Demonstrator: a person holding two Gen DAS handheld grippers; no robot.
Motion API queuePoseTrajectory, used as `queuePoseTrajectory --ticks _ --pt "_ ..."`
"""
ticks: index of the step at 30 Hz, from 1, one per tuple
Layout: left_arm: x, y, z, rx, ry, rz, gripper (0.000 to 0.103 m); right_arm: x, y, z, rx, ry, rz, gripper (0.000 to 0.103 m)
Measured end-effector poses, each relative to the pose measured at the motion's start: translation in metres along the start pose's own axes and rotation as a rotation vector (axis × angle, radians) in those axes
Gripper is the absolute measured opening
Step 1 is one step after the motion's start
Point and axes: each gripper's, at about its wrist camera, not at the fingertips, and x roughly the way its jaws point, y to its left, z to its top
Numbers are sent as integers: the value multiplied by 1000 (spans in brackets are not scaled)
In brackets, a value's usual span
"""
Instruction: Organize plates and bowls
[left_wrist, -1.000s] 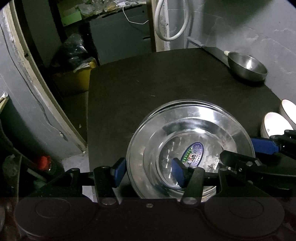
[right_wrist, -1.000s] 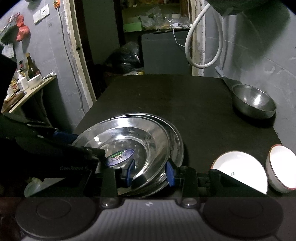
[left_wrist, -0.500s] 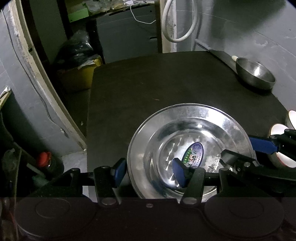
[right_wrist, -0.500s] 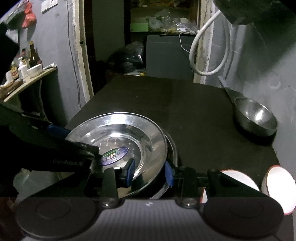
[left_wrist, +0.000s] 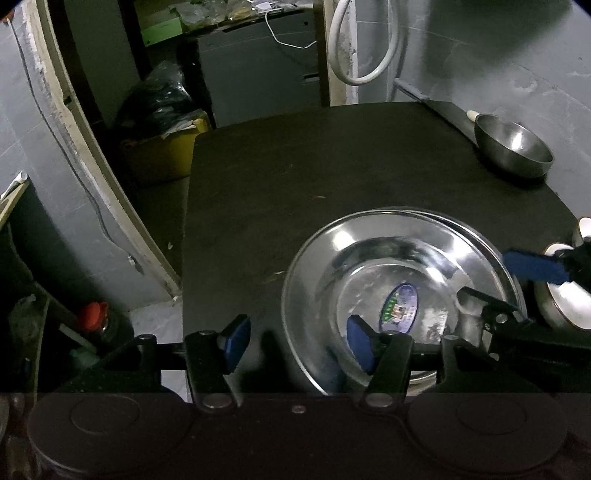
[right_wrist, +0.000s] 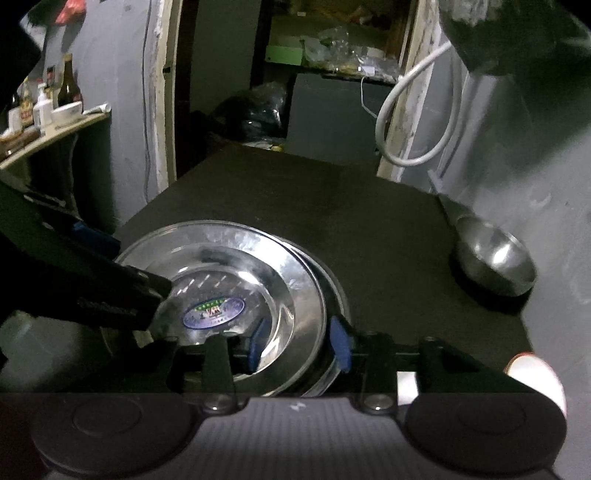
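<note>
Change since earlier frames: both steel plates have slid toward the right edge of the bench; my left tongs (left_wrist: 295, 341) have drawn back, so the plate rim that sat between their fingers now lies just past the left finger.
Left tongs: released, jaws spread wide; right blue finger pad (left_wrist: 360, 349) overhangs the plate bowl, left pad (left_wrist: 236, 339) stands over bare bench.
Right tongs: (right_wrist: 299, 345) jaws straddle the near right rim of the top plate, one pad inside the bowl, one outside; not fully clenched, contact with the rim cannot be told.
Top round stainless-steel plate with oval blue sticker: (left_wrist: 402, 295) nested on a second steel plate (right_wrist: 334, 284), offset so the lower rim shows as a crescent on the right.
Meaning for the task: I judge that the plate stack is formed and positioned; the right tongs now carry the adjustment alone.
Small stainless-steel bowl: (left_wrist: 513, 146) at the far right corner of the bench, well apart from the plates.
White ceramic bowls: (left_wrist: 569, 302) at the right edge, just beside the plate rim; a second bowl behind it, barely seen.
Dark bench top: (left_wrist: 295, 177) far and left areas are open.
Edge risk: little room on the right; further sliding may strike the white bowls. The near edge is hidden under my tongs.
</note>
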Motion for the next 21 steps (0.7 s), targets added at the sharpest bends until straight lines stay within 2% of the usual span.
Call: queuePoseTrajectory --ticks 3,6,8,9,11,13,21 --pt "-1 2 -1 -12 -8 5 68 -1 -6 -1 10 8 -24 52" --pt "-2 6 -3 -32 -15 13 74 -10 -13 -4 36 -8 -57 61" --pt "-3 9 -4 -51 -22 17 79 -20 -20 -9 64 -27 -71 74" --pt "-4 9 -4 -59 -29 17 81 -25 -22 -11 78 -35 -74 77" --pt "-8 11 -4 -78 -54 18 91 -37 -27 -18 105 -61 -77 91" --pt "-12 12 -3 -93 -81 24 97 -46 -33 -24 131 -81 -77 100" --pt "-25 1 6 -113 -159 -16 102 -72 -59 -44 238 -112 -74 103"
